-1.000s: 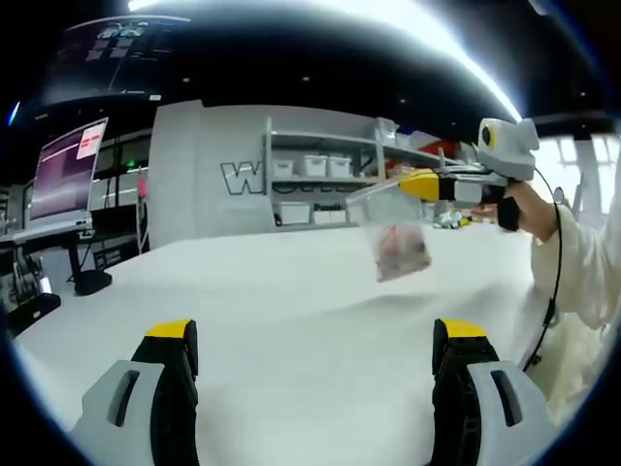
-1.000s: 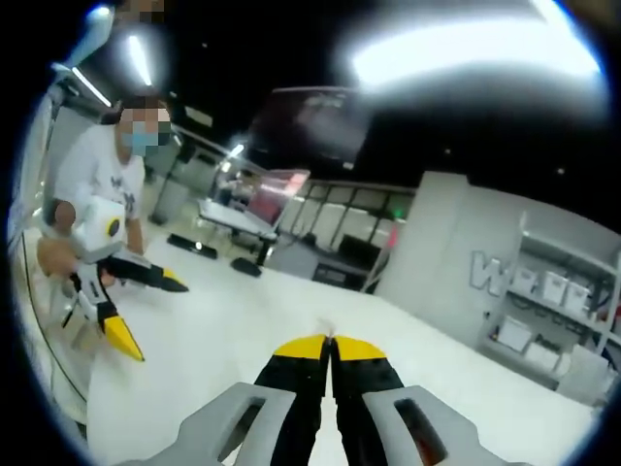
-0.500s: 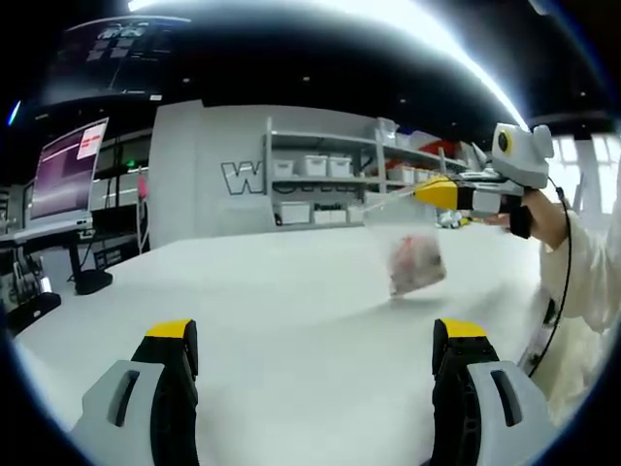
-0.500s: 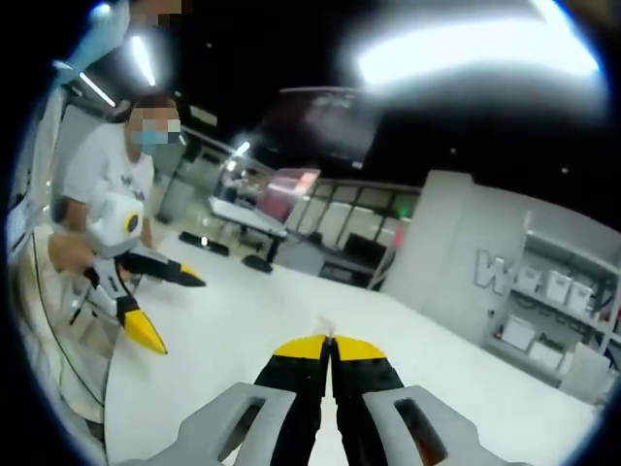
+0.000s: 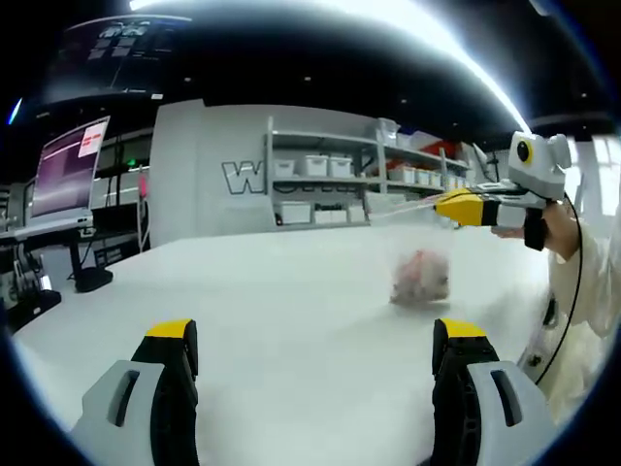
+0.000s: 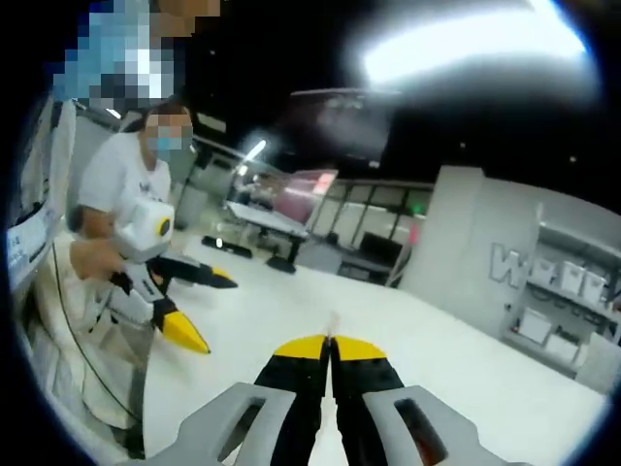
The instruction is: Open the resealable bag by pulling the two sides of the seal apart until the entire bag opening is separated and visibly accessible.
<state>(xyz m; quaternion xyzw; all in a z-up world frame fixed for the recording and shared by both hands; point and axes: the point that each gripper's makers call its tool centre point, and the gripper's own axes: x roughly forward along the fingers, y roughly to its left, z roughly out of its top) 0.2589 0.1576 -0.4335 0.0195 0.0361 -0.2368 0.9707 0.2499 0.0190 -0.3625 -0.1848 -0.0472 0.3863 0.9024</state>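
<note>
In the left gripper view the left gripper (image 5: 315, 388) stands at the bottom of the frame, jaws wide apart over the white table (image 5: 272, 301). Right of centre, the resealable bag (image 5: 420, 275) hangs blurred, its top edge pinched by the right gripper (image 5: 441, 205). The right gripper's (image 6: 331, 351) jaws are pressed together on it. Shelves (image 5: 330, 180) line the far wall.

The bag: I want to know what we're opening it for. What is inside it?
Through the clear bag, hanging from the shut right gripper above the table, a pinkish clump shows at the bottom. The blur hides what it is.
</note>
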